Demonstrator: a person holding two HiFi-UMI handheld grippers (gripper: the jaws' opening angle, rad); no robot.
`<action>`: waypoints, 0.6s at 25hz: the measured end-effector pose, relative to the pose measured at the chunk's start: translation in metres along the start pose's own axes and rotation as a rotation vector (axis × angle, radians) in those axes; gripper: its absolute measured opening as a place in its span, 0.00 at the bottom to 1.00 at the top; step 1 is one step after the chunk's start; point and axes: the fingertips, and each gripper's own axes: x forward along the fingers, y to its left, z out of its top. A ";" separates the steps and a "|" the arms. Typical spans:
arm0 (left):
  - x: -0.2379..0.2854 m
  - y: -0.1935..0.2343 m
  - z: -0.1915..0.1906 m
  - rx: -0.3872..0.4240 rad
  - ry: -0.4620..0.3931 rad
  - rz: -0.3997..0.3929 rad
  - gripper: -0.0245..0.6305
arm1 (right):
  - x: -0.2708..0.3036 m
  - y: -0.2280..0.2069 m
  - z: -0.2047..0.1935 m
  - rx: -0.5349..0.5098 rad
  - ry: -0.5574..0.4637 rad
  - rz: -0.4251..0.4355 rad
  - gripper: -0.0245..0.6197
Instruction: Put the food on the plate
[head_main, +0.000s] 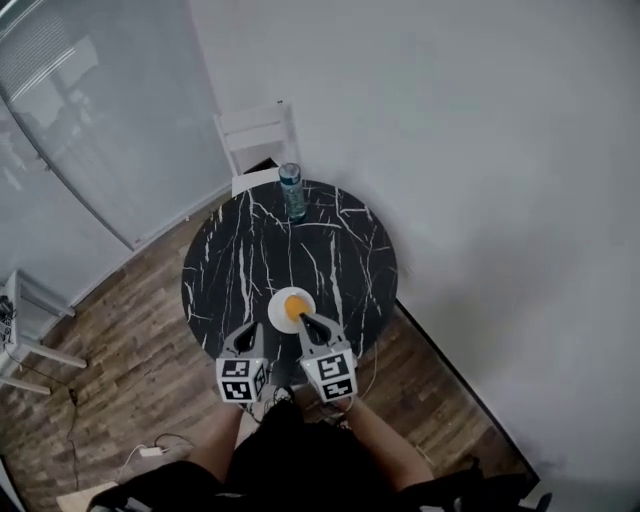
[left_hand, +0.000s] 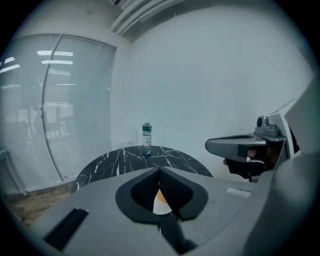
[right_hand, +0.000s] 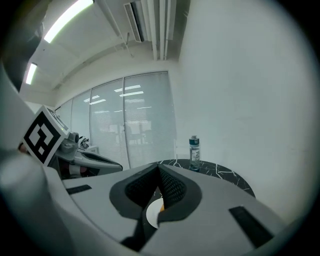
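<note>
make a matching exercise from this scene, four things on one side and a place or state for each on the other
1. bottle
2. plate
3. chair
4. left gripper

A. shut, holding nothing
B. on the floor beyond the table
C. upright at the table's far edge
D. at the table's near edge, with orange food on it

Pairs: 1-C, 2-D, 3-B, 4-A

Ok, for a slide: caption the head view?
Left gripper and right gripper, both shut, near a plate of orange food on a black table; bottle at far edge.
</note>
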 end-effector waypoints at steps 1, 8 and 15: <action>-0.004 -0.001 0.006 -0.014 -0.014 0.002 0.04 | -0.003 0.000 0.005 -0.009 -0.003 0.002 0.03; -0.021 -0.008 0.059 -0.059 -0.103 -0.017 0.04 | -0.029 0.005 0.054 -0.056 -0.054 0.001 0.03; -0.058 -0.014 0.109 0.029 -0.233 -0.011 0.04 | -0.058 0.007 0.113 -0.068 -0.169 -0.018 0.03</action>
